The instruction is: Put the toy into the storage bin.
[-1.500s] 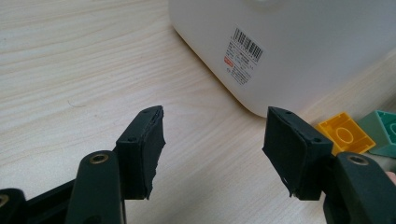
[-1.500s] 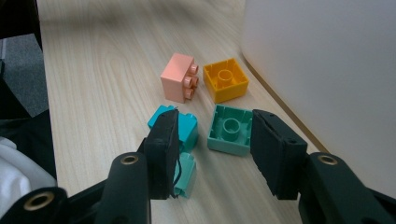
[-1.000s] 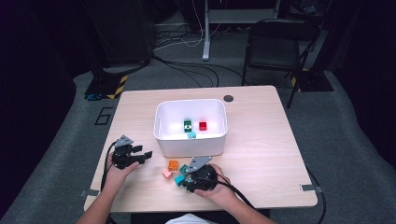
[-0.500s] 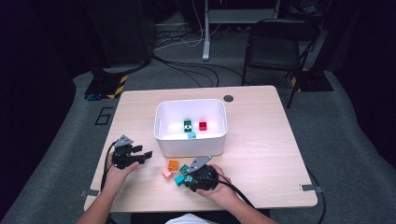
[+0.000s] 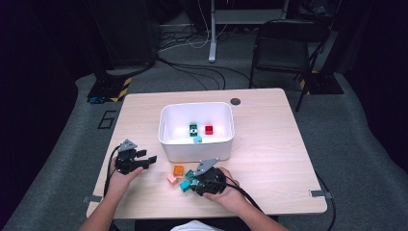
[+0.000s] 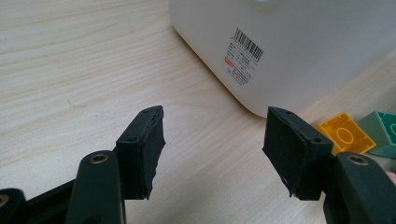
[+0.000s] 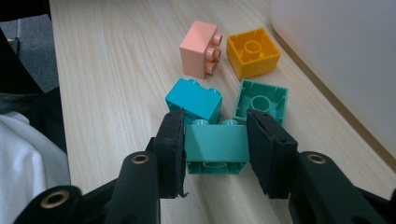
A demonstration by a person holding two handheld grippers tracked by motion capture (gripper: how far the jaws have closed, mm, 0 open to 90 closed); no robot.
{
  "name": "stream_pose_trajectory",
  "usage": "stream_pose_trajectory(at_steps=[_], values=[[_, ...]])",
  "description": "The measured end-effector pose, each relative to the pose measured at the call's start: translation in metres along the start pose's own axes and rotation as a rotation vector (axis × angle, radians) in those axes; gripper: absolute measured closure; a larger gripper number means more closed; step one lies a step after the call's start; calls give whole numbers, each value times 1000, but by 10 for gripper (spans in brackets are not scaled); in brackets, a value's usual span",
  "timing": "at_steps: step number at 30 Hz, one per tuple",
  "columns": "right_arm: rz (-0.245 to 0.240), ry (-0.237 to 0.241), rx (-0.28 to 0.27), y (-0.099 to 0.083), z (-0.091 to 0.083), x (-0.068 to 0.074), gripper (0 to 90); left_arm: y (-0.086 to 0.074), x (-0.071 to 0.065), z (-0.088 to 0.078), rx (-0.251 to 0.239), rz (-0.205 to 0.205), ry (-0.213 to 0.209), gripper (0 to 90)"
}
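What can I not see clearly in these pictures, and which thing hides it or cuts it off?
- Label print on the white bin, left gripper view: too small.
- Teal block, right gripper view: near side hidden behind the green block in the right gripper.
- Second green block, left gripper view: cut off at the edge.

Overhead camera faces forward-down; both claw cameras sit close, sharing the white bin [image 6: 299, 42].
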State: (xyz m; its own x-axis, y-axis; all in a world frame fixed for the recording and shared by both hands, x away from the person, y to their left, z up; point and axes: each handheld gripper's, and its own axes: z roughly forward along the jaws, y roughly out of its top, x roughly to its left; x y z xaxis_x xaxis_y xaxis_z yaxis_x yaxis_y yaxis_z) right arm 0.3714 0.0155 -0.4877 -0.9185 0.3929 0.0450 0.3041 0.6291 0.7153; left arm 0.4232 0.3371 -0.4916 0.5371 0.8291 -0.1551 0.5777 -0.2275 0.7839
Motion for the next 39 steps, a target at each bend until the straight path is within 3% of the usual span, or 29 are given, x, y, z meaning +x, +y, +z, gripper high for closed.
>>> stream_pose_trajectory(at_steps=[14, 25, 36, 39], values=[[11, 22, -24, 21, -26, -7, 579, 0, 0, 0, 8, 6, 1, 376], [22, 40, -37, 44, -58, -19, 579, 0, 0, 0, 1, 4, 6, 376], [45, 27, -53, 63, -85, -31, 580, 0, 0, 0, 5, 5, 3, 377], [30, 19, -62, 69, -91, -33, 580, 0, 0, 1, 7, 7, 1, 376]])
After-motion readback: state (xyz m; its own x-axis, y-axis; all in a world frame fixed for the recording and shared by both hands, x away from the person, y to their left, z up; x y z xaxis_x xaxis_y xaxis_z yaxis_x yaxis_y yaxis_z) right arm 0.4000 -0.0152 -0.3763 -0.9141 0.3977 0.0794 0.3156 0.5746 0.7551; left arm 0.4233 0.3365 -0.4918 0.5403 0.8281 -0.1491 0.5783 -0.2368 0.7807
